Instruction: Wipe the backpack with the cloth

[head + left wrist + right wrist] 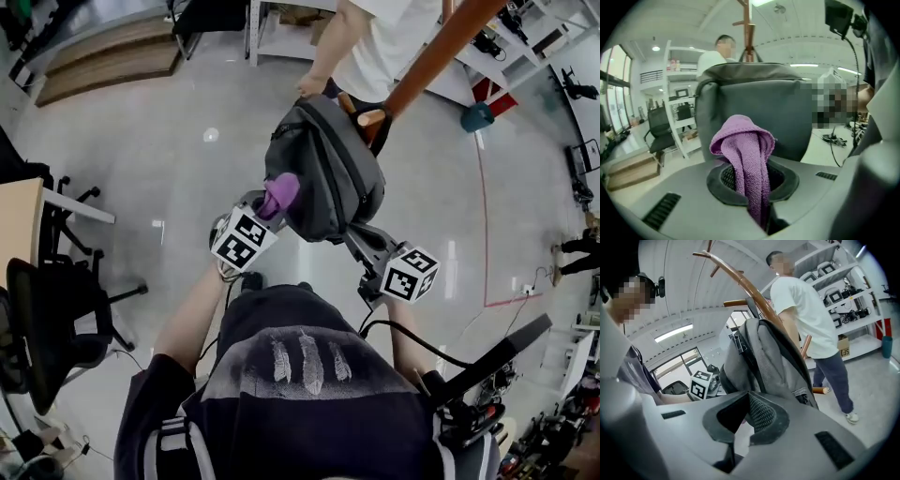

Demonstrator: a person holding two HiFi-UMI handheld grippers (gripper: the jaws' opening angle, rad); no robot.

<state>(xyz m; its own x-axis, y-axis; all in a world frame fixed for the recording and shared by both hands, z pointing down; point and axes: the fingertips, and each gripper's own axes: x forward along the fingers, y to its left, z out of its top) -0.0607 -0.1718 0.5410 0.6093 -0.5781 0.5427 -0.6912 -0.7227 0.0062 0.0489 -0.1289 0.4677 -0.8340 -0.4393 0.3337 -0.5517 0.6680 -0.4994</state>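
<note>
A grey backpack [328,169] hangs on a wooden coat rack [441,52]. My left gripper [272,208] is shut on a purple cloth [279,195], whose bunched end rests against the backpack's left side. In the left gripper view the cloth [747,159] rises out of the jaws of the left gripper [750,178], with the backpack [759,108] right behind it. My right gripper [352,230] sits at the backpack's lower edge. In the right gripper view the jaws of the right gripper [740,416] stand apart, and the backpack [764,362] is just beyond the tips.
A person in a white shirt [375,37] stands behind the rack with a hand [311,86] at the backpack's top. A black office chair [56,319] and a desk [19,220] are to my left. Shelving [834,273] lines the far wall.
</note>
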